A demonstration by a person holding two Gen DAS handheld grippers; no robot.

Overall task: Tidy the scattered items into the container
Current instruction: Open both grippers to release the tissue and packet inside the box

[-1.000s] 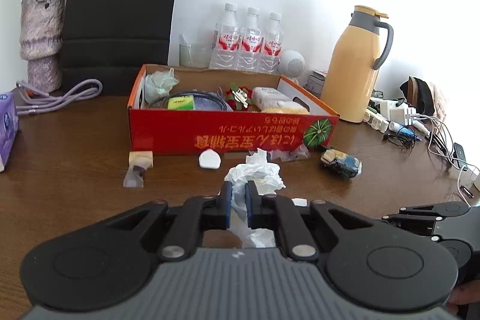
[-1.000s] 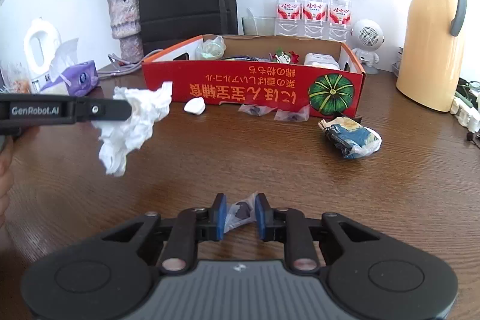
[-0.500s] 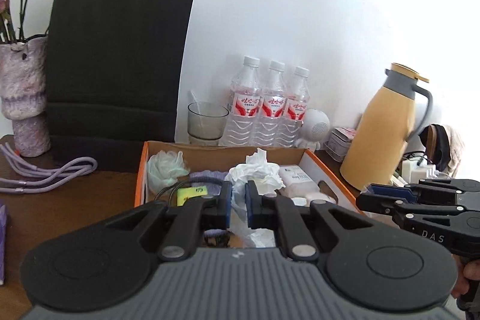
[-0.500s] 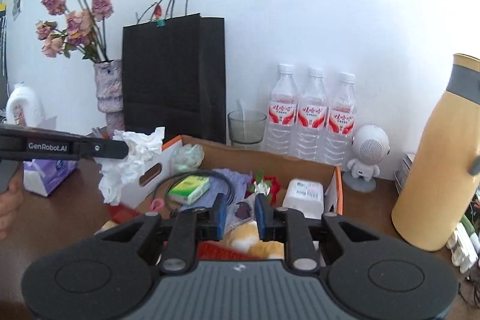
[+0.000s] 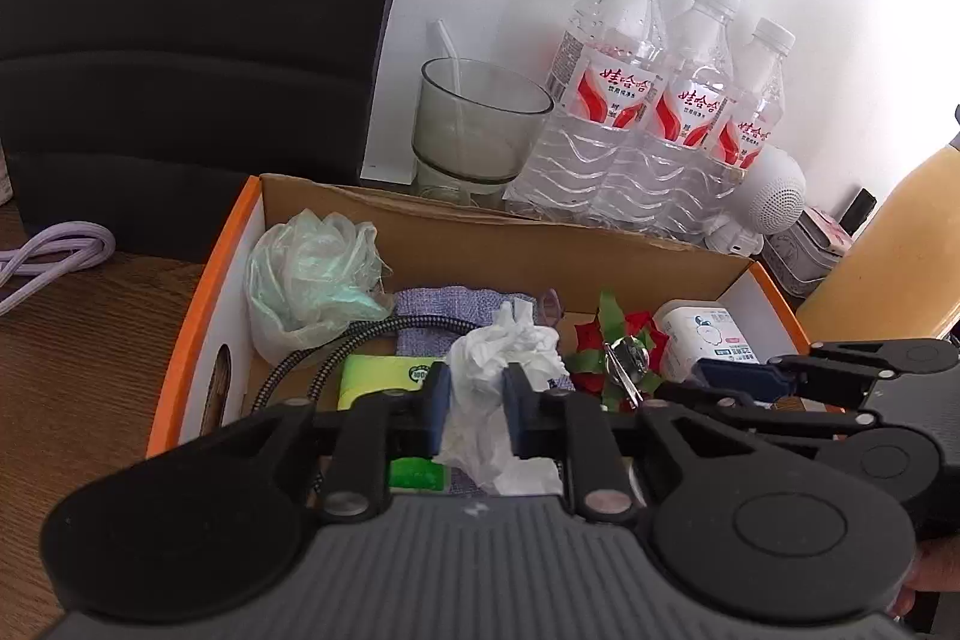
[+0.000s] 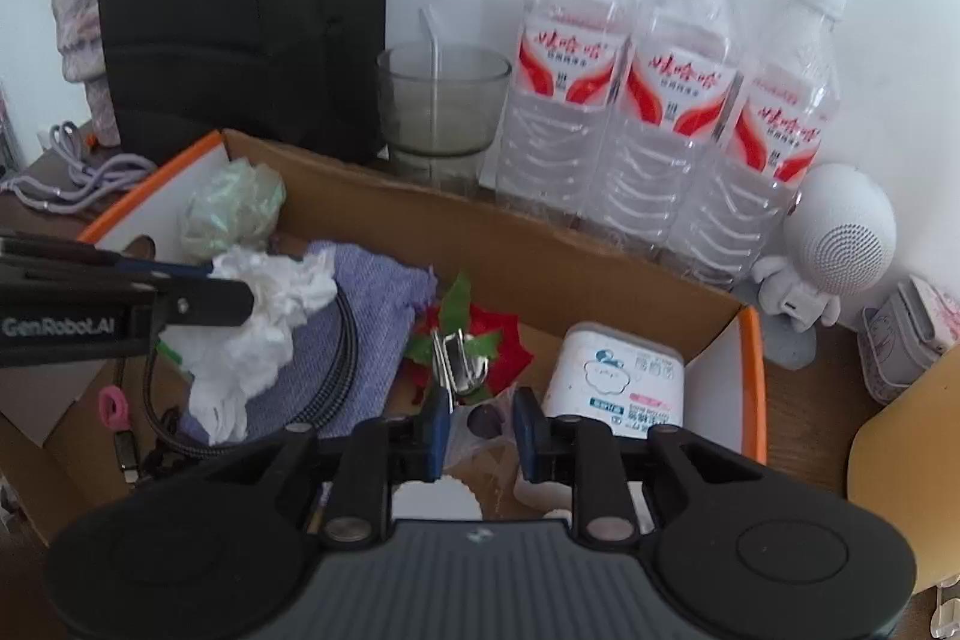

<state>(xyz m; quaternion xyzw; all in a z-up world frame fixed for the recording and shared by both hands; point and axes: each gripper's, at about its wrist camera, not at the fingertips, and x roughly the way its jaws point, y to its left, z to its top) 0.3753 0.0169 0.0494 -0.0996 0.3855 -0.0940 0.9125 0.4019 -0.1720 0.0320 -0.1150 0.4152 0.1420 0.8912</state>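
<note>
- Tissue [image 5: 492, 388], crumpled and white, sits pinched between the fingers of the left gripper [image 5: 477, 409], held up over the cardboard box [image 5: 480, 244] above the purple cloth [image 6: 372, 292] and the braided black cable [image 6: 342, 370].
- Right gripper [image 6: 478, 430] is clenched on a small clear plastic packet [image 6: 480, 427] with something dark inside, hovering over the box's middle, just in front of the red-and-green decoration [image 6: 474, 334] with its metal clip.
- Inside the box: a pale green mesh ball [image 5: 312, 274] in the far left corner, a green tissue pack [image 5: 384, 376] under the left gripper, a white wipes pack [image 6: 624, 376] at the right end.
- Behind the box, against the wall: a smoky glass [image 6: 441, 106] with a straw, three water bottles [image 6: 672, 100] side by side, a small white robot figure [image 6: 834, 250].
- Far left, a black paper bag [image 6: 240, 4] stands beside the glass; a yellow thermos [image 5: 888, 244] edges in on the right.
</note>
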